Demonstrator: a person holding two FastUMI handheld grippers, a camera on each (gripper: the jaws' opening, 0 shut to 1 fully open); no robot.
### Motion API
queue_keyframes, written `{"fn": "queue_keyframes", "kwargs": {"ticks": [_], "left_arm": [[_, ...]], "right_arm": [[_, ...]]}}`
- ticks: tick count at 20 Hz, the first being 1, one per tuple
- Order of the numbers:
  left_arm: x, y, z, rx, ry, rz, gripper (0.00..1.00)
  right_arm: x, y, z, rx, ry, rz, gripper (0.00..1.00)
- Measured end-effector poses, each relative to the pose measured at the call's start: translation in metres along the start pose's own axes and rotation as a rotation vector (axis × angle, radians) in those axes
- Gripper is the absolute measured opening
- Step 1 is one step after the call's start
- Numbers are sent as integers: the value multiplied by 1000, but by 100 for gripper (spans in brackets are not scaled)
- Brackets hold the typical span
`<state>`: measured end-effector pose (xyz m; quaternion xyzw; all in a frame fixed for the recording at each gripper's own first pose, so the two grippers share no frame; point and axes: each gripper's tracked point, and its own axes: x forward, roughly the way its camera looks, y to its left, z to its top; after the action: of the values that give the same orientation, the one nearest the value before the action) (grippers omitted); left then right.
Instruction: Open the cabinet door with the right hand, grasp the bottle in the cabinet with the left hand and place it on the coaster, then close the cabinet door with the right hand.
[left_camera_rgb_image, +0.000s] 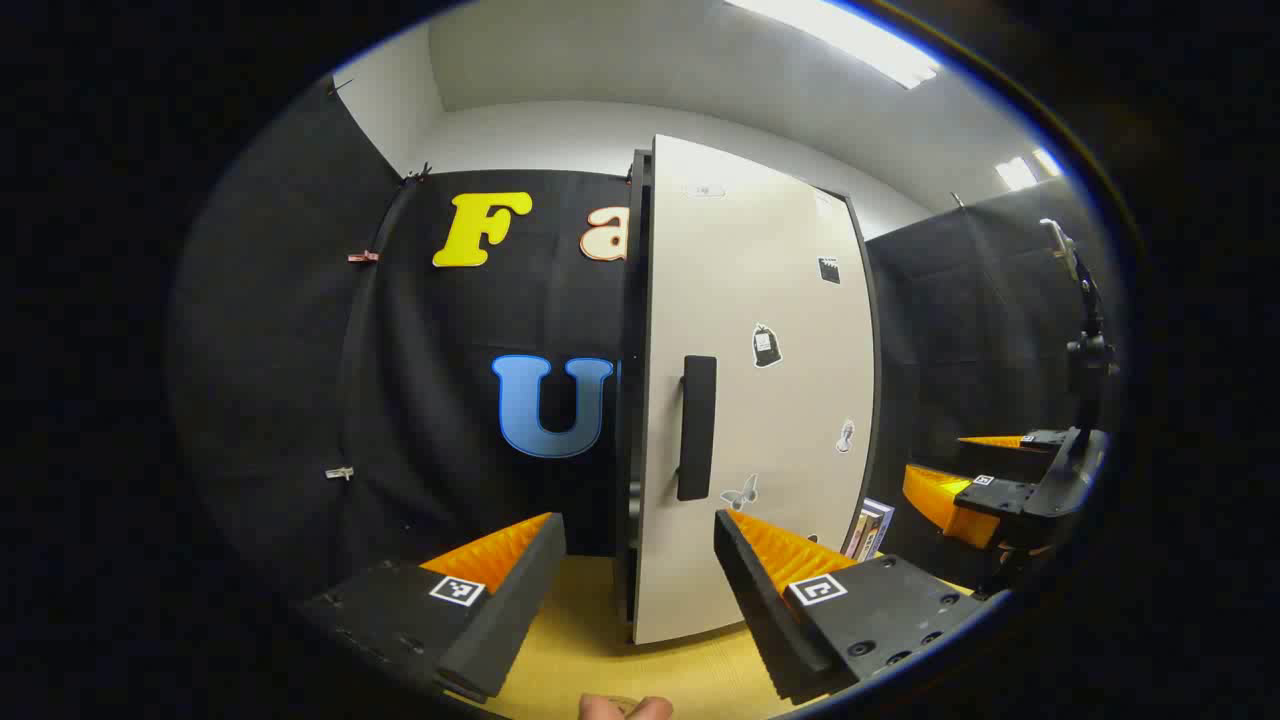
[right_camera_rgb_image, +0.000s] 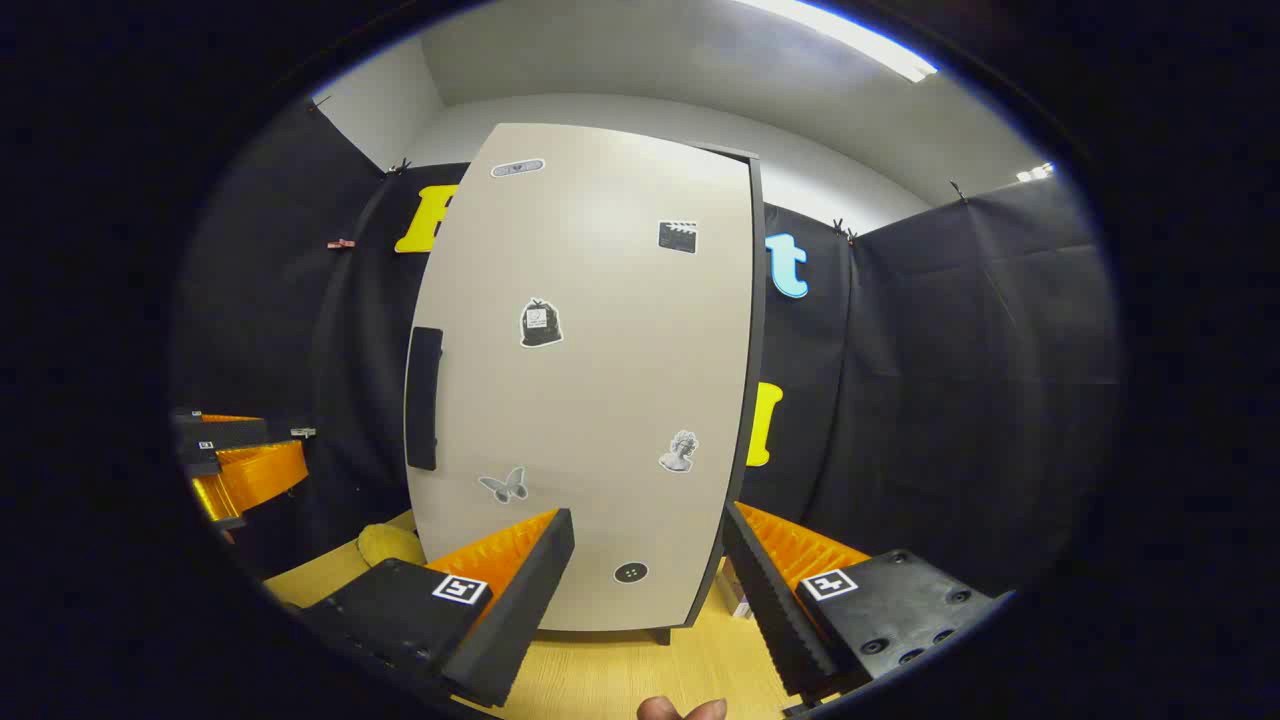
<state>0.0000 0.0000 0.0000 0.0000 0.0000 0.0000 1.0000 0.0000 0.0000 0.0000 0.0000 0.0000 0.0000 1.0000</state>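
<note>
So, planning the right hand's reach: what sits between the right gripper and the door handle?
Nothing: in the right gripper view, the open right gripper faces the handle unobstructed.

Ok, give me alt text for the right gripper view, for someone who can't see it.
A closed pale cabinet door stands straight ahead, with a dark vertical handle on its left edge and small stickers scattered over it. The right tongs are open in front of its lower part, touching nothing. The left tongs show at the far left, above a light wooden tabletop.

Pale wooden tabletop under an upright closed cabinet (a yellow coaster just beside it).
</note>
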Motion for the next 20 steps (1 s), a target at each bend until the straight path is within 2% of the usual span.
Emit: {"fn": "queue_keyframes", "kwargs": {"ticks": [10,20], "left_arm": [[8,-7,3,8,-3,7,94],[12,1,3,15,7,14,94]], "right_arm": [[6,-16,-6,14,13,-5,98],[7,-15,-8,14,16,4,98]]}}
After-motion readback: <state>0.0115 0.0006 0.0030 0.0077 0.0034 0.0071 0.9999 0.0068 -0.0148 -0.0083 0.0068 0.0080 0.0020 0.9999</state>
